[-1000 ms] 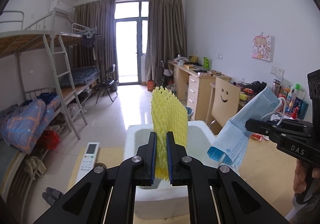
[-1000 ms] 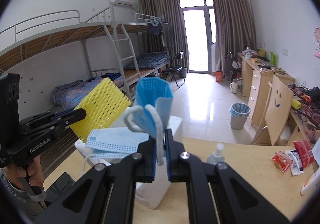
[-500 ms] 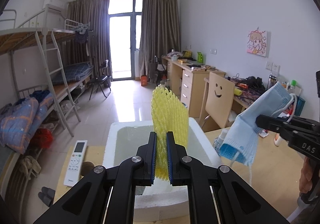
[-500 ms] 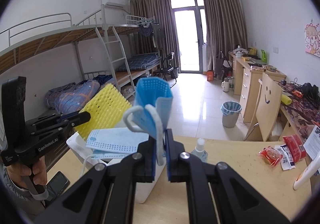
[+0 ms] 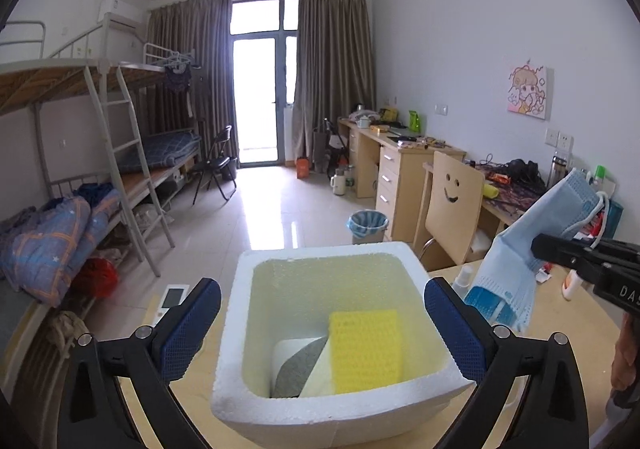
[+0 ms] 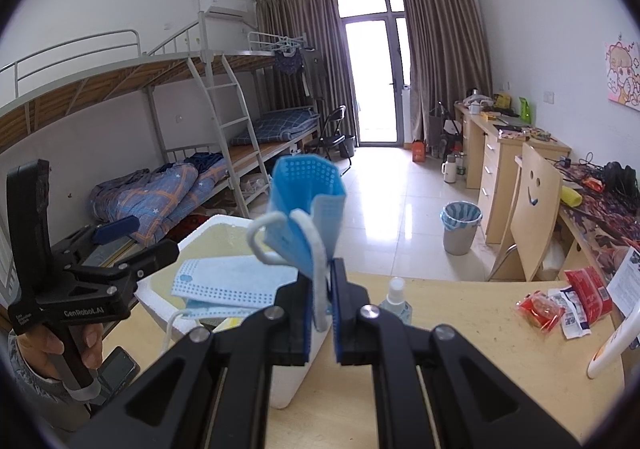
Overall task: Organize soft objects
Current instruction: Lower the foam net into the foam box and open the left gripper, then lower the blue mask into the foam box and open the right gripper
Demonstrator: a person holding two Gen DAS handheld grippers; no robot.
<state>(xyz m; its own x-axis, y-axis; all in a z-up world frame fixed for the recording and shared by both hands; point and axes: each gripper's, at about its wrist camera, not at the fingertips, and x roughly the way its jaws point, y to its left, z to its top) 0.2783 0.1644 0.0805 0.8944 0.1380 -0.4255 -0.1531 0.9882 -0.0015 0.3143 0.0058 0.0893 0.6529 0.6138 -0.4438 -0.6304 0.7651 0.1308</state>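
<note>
Left tongs (image 5: 322,323) spread wide over the foam box (image 5: 240,277); right tongs (image 6: 320,313) apparently pinch the face mask (image 6: 306,205), next into the box.

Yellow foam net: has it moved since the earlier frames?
Yes. The yellow foam net dropped from the left tongs, now open, into the white foam box.

foam box (image 5: 236,329) sits on table (image 6: 480,349) at its left end. foam net (image 5: 366,349) lies inside box, right of and partly over a folded pad (image 5: 296,367). spray bottle (image 6: 396,295) just right of box. snack packets (image 6: 568,305) further right on table. remote (image 5: 170,299) left of box.
</note>
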